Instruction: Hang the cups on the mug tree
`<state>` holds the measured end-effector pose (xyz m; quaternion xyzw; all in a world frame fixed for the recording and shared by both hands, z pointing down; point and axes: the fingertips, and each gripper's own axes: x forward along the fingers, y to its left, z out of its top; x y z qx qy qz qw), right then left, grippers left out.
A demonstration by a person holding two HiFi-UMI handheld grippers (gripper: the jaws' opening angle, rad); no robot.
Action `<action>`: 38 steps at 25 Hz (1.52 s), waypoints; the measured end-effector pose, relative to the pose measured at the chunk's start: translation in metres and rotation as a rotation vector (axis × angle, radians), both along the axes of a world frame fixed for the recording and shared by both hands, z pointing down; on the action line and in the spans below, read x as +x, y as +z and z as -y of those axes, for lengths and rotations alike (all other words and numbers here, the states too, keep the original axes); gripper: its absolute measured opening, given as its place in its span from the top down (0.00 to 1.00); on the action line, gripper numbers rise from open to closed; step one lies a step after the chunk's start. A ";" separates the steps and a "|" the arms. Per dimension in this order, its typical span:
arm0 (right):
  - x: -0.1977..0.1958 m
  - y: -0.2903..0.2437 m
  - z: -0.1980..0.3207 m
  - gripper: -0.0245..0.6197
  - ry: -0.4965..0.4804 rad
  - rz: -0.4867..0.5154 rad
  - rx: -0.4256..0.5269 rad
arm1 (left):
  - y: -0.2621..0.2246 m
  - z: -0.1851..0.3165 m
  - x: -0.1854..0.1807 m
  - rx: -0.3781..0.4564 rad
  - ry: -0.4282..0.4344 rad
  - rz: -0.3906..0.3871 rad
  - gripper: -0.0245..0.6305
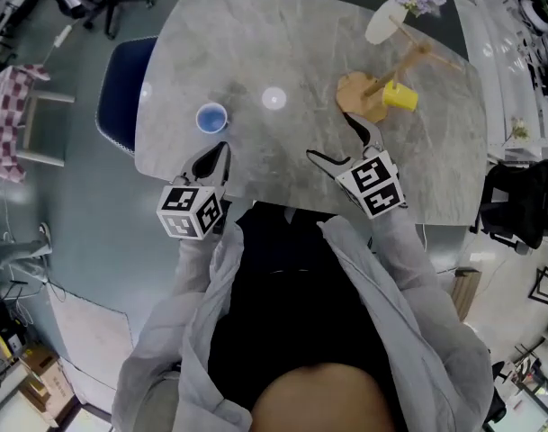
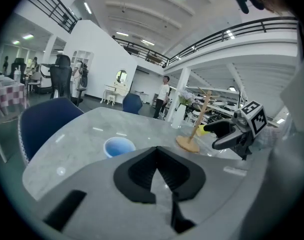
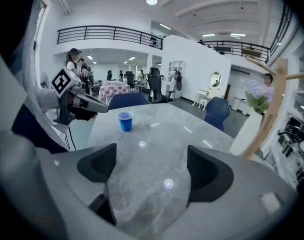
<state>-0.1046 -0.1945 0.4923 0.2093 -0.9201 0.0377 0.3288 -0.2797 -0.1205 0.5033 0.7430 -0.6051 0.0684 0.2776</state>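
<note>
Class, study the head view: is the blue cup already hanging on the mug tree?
No, the blue cup stands open side up on the table, well apart from the mug tree.

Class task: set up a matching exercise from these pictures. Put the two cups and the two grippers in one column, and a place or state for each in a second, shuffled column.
Things:
1. blue cup
2. yellow cup
3. left gripper
4. right gripper

Place or state:
A. open, nothing between its jaws
B. on the mug tree
C. upright on the table
D. shut, holding nothing

Pairs: 1-C, 2-B, 3-D, 4-A
</note>
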 end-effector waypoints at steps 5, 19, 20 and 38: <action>-0.064 0.020 -0.023 0.27 -0.071 0.064 -0.065 | 0.003 -0.034 -0.034 -0.007 -0.096 0.011 0.95; -0.208 0.078 -0.041 0.33 -0.101 0.183 -0.195 | 0.033 -0.123 -0.128 -0.106 -0.360 -0.005 0.95; -0.214 0.084 -0.041 0.33 -0.096 0.178 -0.192 | 0.036 -0.128 -0.131 -0.113 -0.371 -0.008 0.95; -0.276 0.114 -0.013 0.47 -0.059 0.172 -0.065 | 0.066 -0.164 -0.160 -0.198 -0.440 -0.020 0.95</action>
